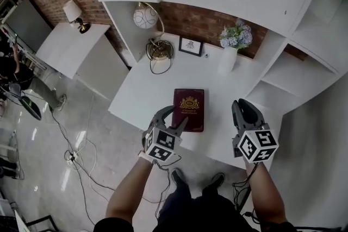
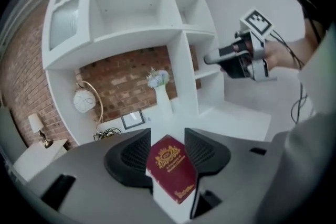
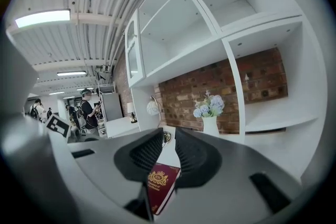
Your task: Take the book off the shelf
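Observation:
A dark red book [image 1: 188,108] with a gold crest lies flat, cover up, on the white desk [image 1: 141,92] of the shelf unit, near its front edge. My left gripper [image 1: 173,118] hovers at the book's near left corner with its jaws open. In the left gripper view the book [image 2: 170,168] shows between and below the fingers, which do not press on it. My right gripper [image 1: 242,103] hangs over the desk to the right of the book, apart from it, its jaws a narrow gap apart with nothing in them. The right gripper view has the book [image 3: 160,186] below the jaws.
At the back of the desk stand a white vase of blue flowers [image 1: 231,49], a small framed picture [image 1: 190,46] and a globe lamp [image 1: 145,16] with a coiled cable. White shelves rise above and to the right. A side table with a lamp [image 1: 73,11] and floor cables lie to the left.

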Demonstrator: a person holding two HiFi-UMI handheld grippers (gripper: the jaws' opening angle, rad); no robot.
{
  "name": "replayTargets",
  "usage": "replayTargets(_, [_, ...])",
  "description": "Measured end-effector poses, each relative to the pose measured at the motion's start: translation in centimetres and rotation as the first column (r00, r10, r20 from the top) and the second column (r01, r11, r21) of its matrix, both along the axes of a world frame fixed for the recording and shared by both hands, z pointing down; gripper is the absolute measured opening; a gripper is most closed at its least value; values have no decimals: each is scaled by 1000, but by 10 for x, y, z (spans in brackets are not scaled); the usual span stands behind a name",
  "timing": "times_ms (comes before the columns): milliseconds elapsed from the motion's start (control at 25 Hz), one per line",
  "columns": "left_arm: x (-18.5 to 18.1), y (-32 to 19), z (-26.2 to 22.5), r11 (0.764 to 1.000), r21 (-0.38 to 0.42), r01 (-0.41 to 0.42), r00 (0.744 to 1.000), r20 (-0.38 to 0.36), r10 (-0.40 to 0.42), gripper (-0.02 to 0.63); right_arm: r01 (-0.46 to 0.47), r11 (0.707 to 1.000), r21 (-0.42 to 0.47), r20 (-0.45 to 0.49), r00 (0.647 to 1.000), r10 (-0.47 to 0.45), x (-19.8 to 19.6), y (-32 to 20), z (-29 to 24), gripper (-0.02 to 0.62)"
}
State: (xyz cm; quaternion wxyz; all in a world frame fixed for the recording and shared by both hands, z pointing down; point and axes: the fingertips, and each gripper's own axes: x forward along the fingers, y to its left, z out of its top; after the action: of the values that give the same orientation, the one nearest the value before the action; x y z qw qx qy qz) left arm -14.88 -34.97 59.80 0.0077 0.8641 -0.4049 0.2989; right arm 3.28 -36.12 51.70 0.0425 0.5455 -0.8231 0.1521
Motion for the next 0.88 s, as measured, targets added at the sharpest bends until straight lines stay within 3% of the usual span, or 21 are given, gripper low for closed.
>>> replayTargets(160, [1, -12, -66, 992, 85, 97, 982, -173, -81, 160, 5, 997, 72, -14, 1000, -4, -4, -2, -31, 72])
replayTargets(320, [3, -10, -115, 973, 147, 180, 955, -263, -137, 117, 2, 992, 124, -18, 1000, 0, -5, 3, -57, 52])
replayTargets(480, [9, -7, -154, 960, 179, 213, 918, -373, -134, 83, -9, 978, 207, -45, 999, 19, -5, 6, -84, 44])
replayTargets(880, [9, 14, -225, 925, 264, 273, 863, -493, -114, 55, -20, 923, 383, -62, 997, 47, 2, 28, -153, 12])
